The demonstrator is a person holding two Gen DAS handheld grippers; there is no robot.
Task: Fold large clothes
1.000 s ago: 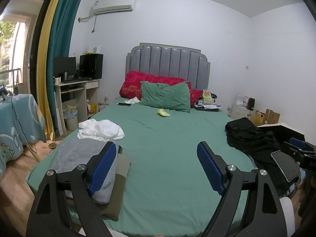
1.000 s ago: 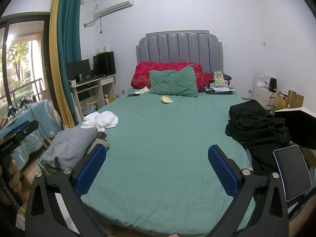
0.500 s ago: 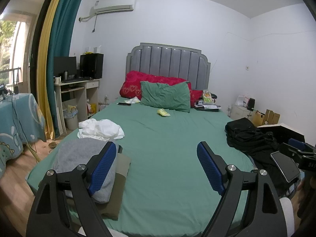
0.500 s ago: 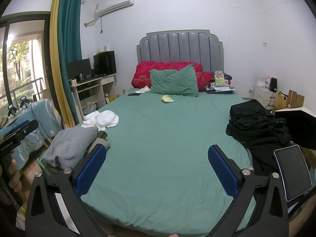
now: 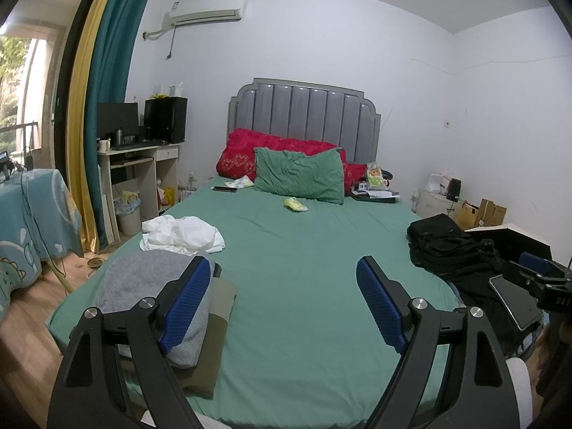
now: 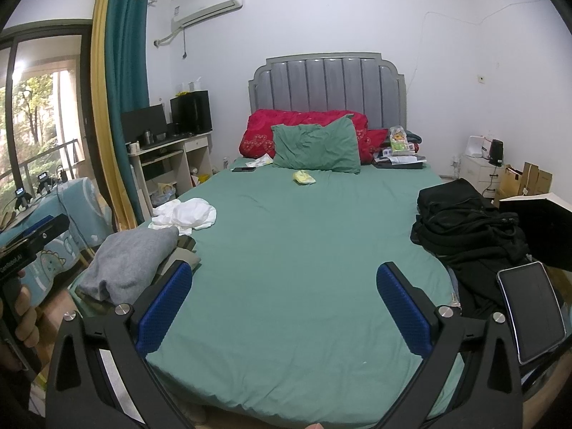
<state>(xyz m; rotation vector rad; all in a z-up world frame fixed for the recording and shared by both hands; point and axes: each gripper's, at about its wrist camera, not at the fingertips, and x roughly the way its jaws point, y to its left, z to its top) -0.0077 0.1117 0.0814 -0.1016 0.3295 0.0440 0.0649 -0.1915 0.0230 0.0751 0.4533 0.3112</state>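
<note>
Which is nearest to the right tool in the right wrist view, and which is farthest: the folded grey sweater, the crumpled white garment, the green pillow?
1. Folded grey sweater, beside the right tool, bed's left edge.
2. Crumpled white garment, farther up the left side.
3. Green pillow, at the headboard.

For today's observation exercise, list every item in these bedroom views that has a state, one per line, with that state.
Left tool: open, empty.
Right tool: open, empty.
Grey garment: folded, atop an olive one.
White garment: crumpled, unfolded.
Black clothes: heaped, unfolded.
Tablet: screen dark.
Monitor: off.
Curtain: drawn aside.
Green pillow: leaning on red bedding.
</note>
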